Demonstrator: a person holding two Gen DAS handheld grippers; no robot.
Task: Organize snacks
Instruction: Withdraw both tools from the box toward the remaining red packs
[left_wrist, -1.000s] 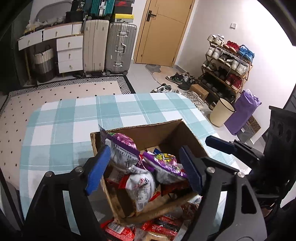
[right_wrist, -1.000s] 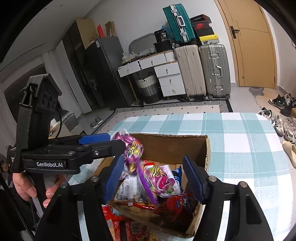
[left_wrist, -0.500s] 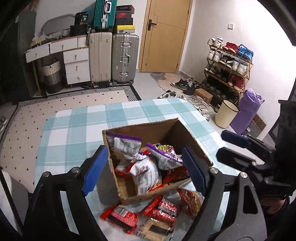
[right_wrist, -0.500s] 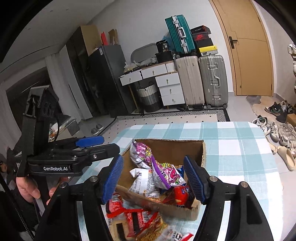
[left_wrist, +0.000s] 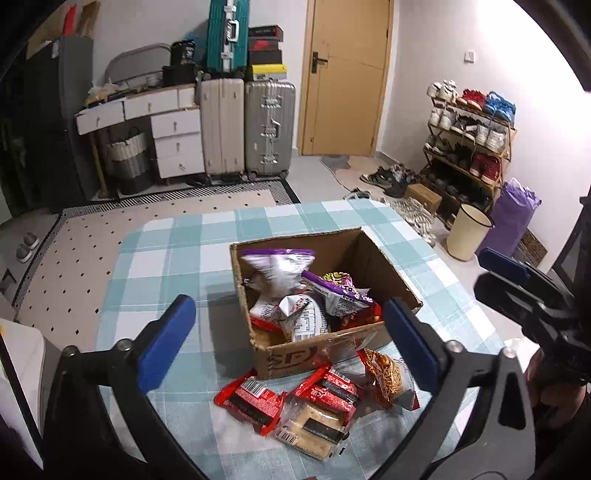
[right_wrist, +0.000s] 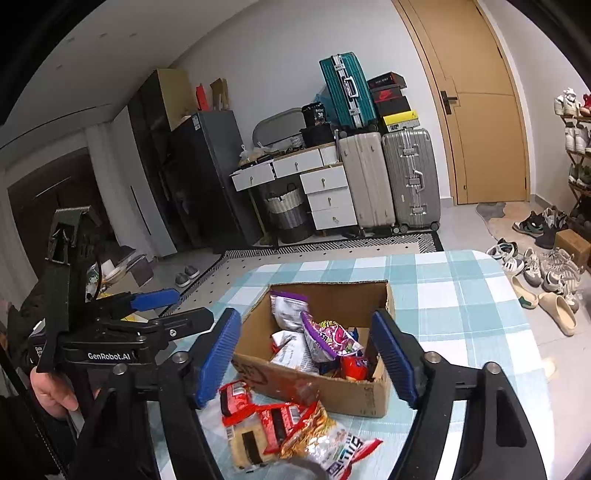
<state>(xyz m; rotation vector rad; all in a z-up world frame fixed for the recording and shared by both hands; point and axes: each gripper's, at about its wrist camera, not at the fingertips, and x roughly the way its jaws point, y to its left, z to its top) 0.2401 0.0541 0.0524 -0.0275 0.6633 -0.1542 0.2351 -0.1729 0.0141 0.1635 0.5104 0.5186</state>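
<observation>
Item 1: cardboard box (left_wrist: 314, 354), open-topped, standing on your table (left_wrist: 166, 258) with its teal-and-white check cloth. It holds several snack packets, among them a purple-topped white bag (left_wrist: 277, 266) leaning against the far-left inner wall and a purple bag with a cartoon print (left_wrist: 340, 291) beside it toward the middle.

Item 2: loose snacks on the table just in front of the box: red wrapped packets (left_wrist: 255, 402), a cracker pack (left_wrist: 314, 428) lying partly under one of them, and an orange noodle-snack bag (left_wrist: 384, 373) touching the box's near wall.

Item 3: your left tool (left_wrist: 288, 339), blue pads spread wide and opening, nothing between them; it hangs above the box and loose packets.

Item 4: your right tool (right_wrist: 306, 362), jaws apart and opening, empty, likewise above the box.
</observation>
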